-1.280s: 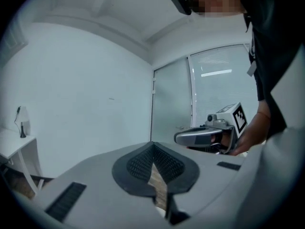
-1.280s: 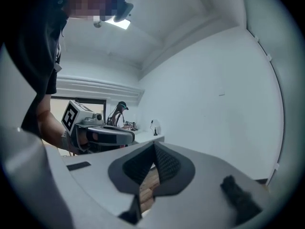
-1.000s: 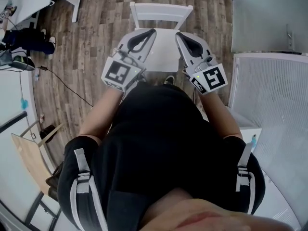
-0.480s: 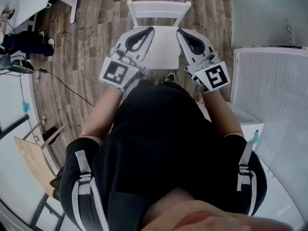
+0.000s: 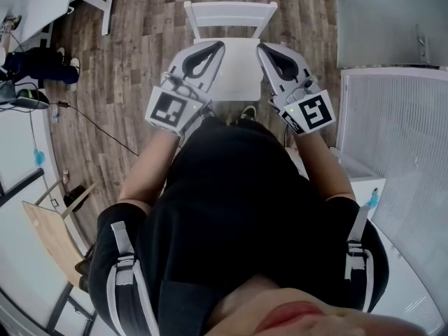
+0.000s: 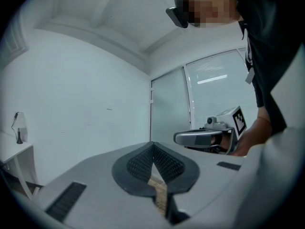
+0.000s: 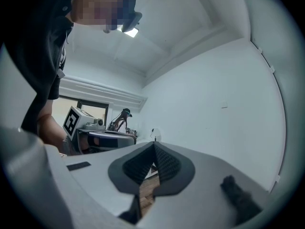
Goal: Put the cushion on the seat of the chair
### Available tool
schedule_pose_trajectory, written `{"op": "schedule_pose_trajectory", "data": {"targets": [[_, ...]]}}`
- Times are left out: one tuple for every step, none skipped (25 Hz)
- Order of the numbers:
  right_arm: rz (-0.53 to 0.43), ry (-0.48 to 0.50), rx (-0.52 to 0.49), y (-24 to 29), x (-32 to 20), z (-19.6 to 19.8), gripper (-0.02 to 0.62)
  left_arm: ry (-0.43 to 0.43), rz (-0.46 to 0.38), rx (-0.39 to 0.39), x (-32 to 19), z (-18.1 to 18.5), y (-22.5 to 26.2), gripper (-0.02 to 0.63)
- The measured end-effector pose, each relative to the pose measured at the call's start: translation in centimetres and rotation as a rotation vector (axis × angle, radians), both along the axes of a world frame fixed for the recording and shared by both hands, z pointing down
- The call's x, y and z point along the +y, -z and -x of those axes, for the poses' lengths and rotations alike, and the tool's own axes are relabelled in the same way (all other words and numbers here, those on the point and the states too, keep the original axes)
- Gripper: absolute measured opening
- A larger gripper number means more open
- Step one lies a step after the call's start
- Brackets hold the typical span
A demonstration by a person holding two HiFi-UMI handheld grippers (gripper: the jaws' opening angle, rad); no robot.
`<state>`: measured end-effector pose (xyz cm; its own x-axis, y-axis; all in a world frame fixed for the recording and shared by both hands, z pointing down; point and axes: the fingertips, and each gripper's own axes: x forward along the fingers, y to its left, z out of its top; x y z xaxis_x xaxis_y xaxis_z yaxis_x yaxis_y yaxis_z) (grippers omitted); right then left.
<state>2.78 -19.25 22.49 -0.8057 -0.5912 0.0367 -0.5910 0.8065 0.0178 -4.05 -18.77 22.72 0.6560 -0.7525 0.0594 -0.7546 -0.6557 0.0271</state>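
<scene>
Shut tight at the left gripper [image 6: 153, 145], ribbed pads pressed flat together from tip down, nothing pinched between. Only a thin sliver of wooden floor [image 5: 140, 61] glimpsed through the slot behind the pads. Same at the right gripper [image 7: 154, 145]: closed all the way, pad against pad, holding nothing, again with a strip of floorboards seen through the slot below.

Held level, side by side, well apart, tips aimed forward and leaning slightly toward each other. Hovering above the near corners of the white chair [image 5: 236, 72], one over each side of the seat. Bare white seat showing between the two. Backrest at the far side, away from the person; chair standing straight ahead on the floorboards.

Behind the jaws, a marker cube on each: left cube [image 5: 171, 109], right cube [image 5: 310, 113], a green light beside the right one. Then bare forearms running back into a black top [image 5: 238, 208].

Farther out: a white table [image 5: 42, 5] at the far left, a black cable [image 5: 91, 121] trailing over the boards, a wooden board [image 5: 49, 236] leaning low on the left, a white ribbed panel [image 5: 399, 138] along the right.
</scene>
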Motion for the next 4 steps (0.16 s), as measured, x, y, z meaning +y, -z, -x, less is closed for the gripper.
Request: {"op": "schedule_pose_trajectory", "data": {"targets": [[0.002, 0.000, 0.001, -0.06, 0.03, -0.01, 0.015, -0.002, -0.001, 0.001, 0.06, -0.02, -0.01, 0.012], [0.004, 0.000, 0.001, -0.12, 0.09, -0.01, 0.015, -0.003, -0.001, 0.001, 0.14, -0.03, -0.07, 0.012], [0.006, 0.000, 0.002, -0.18, 0.16, 0.00, 0.015, -0.005, -0.001, 0.000, 0.22, -0.04, -0.15, 0.012], [0.007, 0.001, 0.003, -0.22, 0.22, 0.02, 0.015, -0.006, 0.000, -0.002, 0.31, -0.04, -0.24, 0.012]]}}
